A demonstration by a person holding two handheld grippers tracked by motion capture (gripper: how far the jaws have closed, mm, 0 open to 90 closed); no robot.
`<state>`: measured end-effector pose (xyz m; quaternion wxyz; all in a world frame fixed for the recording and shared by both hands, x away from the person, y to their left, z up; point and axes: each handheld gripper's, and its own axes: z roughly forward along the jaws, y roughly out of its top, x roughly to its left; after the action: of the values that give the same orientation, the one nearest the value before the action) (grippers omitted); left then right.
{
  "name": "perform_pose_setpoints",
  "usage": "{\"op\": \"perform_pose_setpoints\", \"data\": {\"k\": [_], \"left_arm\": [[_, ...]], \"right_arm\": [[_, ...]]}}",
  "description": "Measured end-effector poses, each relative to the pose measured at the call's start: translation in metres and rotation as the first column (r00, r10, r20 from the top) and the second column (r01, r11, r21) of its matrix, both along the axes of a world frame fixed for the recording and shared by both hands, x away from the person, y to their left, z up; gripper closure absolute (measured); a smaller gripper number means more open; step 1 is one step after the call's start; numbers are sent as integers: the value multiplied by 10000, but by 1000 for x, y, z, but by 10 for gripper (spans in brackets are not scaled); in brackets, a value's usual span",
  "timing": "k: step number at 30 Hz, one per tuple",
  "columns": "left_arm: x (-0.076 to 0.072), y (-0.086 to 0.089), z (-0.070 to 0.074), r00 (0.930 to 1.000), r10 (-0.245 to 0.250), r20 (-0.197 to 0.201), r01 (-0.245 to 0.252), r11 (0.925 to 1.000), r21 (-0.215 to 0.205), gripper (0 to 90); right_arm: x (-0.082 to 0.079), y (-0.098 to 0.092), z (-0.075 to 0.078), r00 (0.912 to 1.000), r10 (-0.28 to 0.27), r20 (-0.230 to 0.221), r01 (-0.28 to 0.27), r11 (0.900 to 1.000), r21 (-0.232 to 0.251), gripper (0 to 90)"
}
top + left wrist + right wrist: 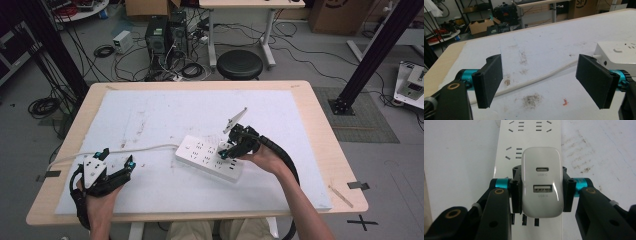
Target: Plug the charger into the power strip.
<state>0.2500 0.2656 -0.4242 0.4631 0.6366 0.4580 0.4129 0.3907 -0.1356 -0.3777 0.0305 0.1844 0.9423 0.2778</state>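
Now right hand-held gripper [541, 188] clamps USB charger [542, 182] over power strip [212, 156], maybe touching; left hand-held gripper [539, 80] wide.

The white charger [542, 182] has two small labels: "USB-C" under its top hole and "USB-A" under its bottom hole

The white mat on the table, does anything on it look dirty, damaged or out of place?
Yes, the white mat is soiled: dark smudges and a small red fleck lie near the power strip's cord. The power strip lies at a slant, and the right gripper grips a white USB charger over it. Nothing looks broken.
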Motion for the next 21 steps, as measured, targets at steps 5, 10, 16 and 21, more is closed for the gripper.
{"op": "perform_pose_setpoints", "data": {"k": [5, 10, 16, 21], "left_arm": [[1, -1, -1, 10000, -58, -47, 58, 10000, 26, 216], [2, -5, -2, 9999, -93, -61, 93, 9999, -39, 216], [1, -7, -2, 10000, -94, -34, 94, 10000, 2, 216], [1, -5, -2, 10000, -32, -68, 32, 10000, -62, 216]], "right_arm": [[-2, 3, 0, 9998, 17, 182, -14, 9999, -132, 635], [1, 3, 0, 9999, 97, 77, -96, 9999, -55, 636], [2, -3, -3, 9999, -53, -122, 58, 9993, 374, 636], [-3, 1, -2, 9998, -137, 144, 135, 9998, 114, 637]]}}
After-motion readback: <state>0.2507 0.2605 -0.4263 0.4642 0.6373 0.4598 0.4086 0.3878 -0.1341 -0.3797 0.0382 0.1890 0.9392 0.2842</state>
